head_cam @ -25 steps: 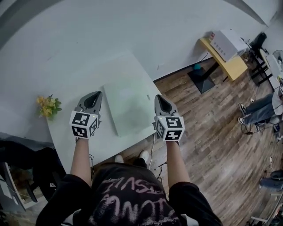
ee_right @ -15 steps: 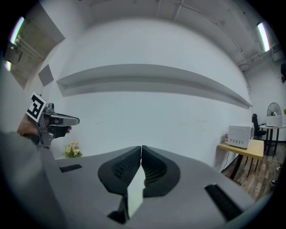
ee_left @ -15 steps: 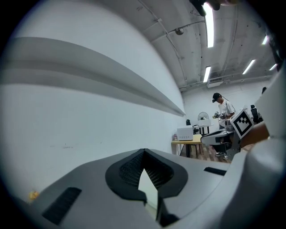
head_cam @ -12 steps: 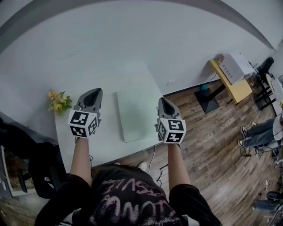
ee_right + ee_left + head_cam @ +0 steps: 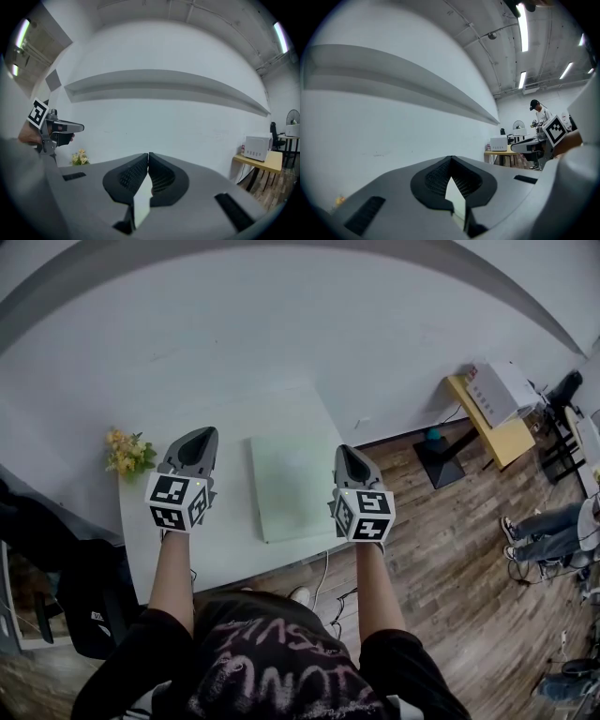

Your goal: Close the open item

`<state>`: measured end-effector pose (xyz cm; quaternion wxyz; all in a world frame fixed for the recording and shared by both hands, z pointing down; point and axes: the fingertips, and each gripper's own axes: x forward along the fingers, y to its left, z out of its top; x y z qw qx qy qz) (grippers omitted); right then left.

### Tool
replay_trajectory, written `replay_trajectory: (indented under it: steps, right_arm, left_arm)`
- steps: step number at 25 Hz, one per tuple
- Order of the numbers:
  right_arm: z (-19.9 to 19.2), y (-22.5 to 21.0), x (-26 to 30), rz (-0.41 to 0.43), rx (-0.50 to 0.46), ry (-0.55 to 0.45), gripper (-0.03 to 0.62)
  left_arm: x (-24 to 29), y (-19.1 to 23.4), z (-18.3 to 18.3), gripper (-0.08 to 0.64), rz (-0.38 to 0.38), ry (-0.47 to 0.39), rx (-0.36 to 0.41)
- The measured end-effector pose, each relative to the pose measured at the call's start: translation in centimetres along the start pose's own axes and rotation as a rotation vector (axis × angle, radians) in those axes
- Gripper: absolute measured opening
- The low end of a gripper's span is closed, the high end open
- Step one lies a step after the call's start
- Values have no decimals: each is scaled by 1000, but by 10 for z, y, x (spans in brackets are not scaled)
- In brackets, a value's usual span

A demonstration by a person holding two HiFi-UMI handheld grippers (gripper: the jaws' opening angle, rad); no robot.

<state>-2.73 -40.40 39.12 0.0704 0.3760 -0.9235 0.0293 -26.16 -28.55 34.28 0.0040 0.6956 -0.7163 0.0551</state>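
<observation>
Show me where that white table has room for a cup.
The white table is bare between the flat pale rectangular slab and the wall, and between slab and yellow flowers, under the left gripper. Its right edge is crowded: the slab nearly reaches it.

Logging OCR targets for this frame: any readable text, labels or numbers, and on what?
Nothing reads cleanly.
Black shirt: pale scrawled lettering, upside down to the head view, not legible.
White appliance on the yellow table: reddish print, too small to read.
Marker cubes: black-and-white square code patterns, no letters or numbers.
</observation>
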Motion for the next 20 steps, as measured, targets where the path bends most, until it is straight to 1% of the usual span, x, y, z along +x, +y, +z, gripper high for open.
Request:
replay_trajectory:
  steps: [3,12,20]
  right_arm:
    - [2,0,0,-1,-4,-6,25]
    - [15,6,7,-1,-24,-12,25]
    - [18,10,12,-5,-27,-9,25]
  left_arm:
    - [-2,2,1,14,4,-5,-4]
    - [-3,2,7,14,-4,0,28]
    - [-3,8,10,14,0,-15,17]
